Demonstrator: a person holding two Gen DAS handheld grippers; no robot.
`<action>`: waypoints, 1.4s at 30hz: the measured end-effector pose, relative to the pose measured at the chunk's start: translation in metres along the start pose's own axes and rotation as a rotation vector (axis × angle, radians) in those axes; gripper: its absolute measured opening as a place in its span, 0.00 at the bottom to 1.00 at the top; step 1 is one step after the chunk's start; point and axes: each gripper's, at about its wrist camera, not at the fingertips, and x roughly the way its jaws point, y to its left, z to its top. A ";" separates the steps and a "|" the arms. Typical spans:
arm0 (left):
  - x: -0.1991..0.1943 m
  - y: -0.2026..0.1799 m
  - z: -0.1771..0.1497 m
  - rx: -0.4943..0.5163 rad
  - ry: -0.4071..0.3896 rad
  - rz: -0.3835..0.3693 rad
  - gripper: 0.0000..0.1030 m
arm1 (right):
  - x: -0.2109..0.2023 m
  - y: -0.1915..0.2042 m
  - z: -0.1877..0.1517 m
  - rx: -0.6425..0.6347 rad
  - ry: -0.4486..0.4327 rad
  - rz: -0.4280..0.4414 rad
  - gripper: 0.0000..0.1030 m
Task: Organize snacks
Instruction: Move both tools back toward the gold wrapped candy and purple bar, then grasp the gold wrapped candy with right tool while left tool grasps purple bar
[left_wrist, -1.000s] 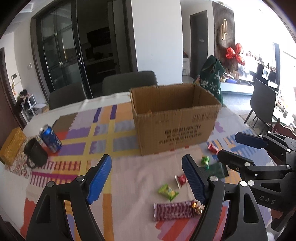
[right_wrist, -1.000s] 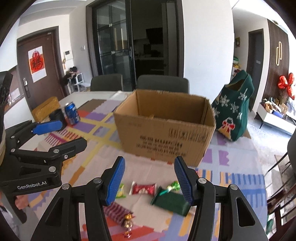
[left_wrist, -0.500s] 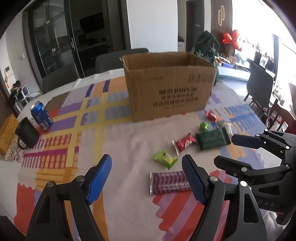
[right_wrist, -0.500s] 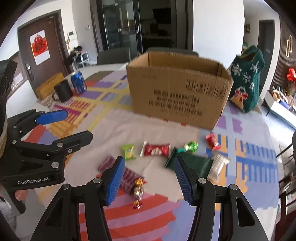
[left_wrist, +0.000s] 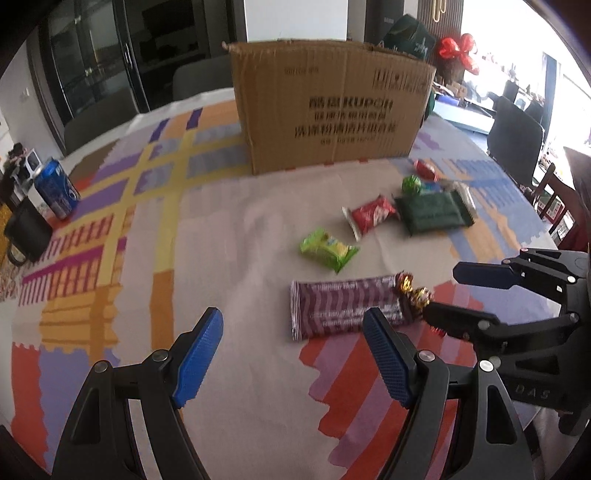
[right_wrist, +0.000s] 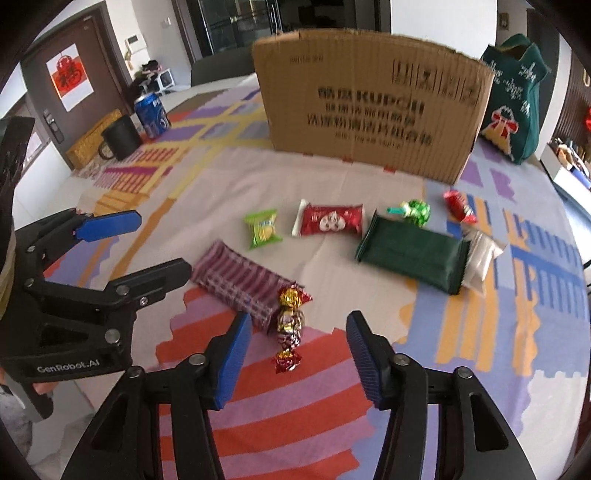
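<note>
Several snacks lie on the patterned tablecloth before an open cardboard box (left_wrist: 332, 107), also in the right wrist view (right_wrist: 373, 107). They include a purple striped bar (left_wrist: 343, 306) (right_wrist: 240, 284), a gold-foil candy (right_wrist: 290, 328) (left_wrist: 412, 291), a light green packet (left_wrist: 327, 251) (right_wrist: 263, 229), a red packet (left_wrist: 371, 218) (right_wrist: 328, 220), a dark green pack (left_wrist: 432, 214) (right_wrist: 413, 254), a green foil candy (right_wrist: 415, 212), a small red candy (right_wrist: 458, 205) and a clear packet (right_wrist: 482, 258). My left gripper (left_wrist: 291, 358) is open, just short of the purple bar. My right gripper (right_wrist: 295, 358) is open, low over the gold candy.
A blue can (left_wrist: 57, 188) (right_wrist: 151, 114) and a black mug (left_wrist: 26, 234) (right_wrist: 120, 138) stand at the table's left. A green Christmas bag (right_wrist: 517, 88) stands right of the box. Dark chairs (left_wrist: 199, 77) stand behind the table, another at the right (left_wrist: 513, 136).
Both grippers have dropped lower and closer to the table, so the snacks now look larger and nearer. The right gripper has come down around the gold candy. Both stayed open.
</note>
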 end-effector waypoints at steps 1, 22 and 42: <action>0.002 0.000 -0.002 0.000 0.006 -0.003 0.76 | 0.003 0.000 -0.001 0.000 0.006 0.002 0.47; 0.025 -0.022 -0.004 0.036 0.071 -0.062 0.79 | 0.027 -0.005 -0.005 0.016 0.046 0.071 0.18; 0.053 -0.060 0.006 -0.001 0.096 0.014 0.89 | 0.007 -0.050 -0.018 0.126 0.008 0.007 0.18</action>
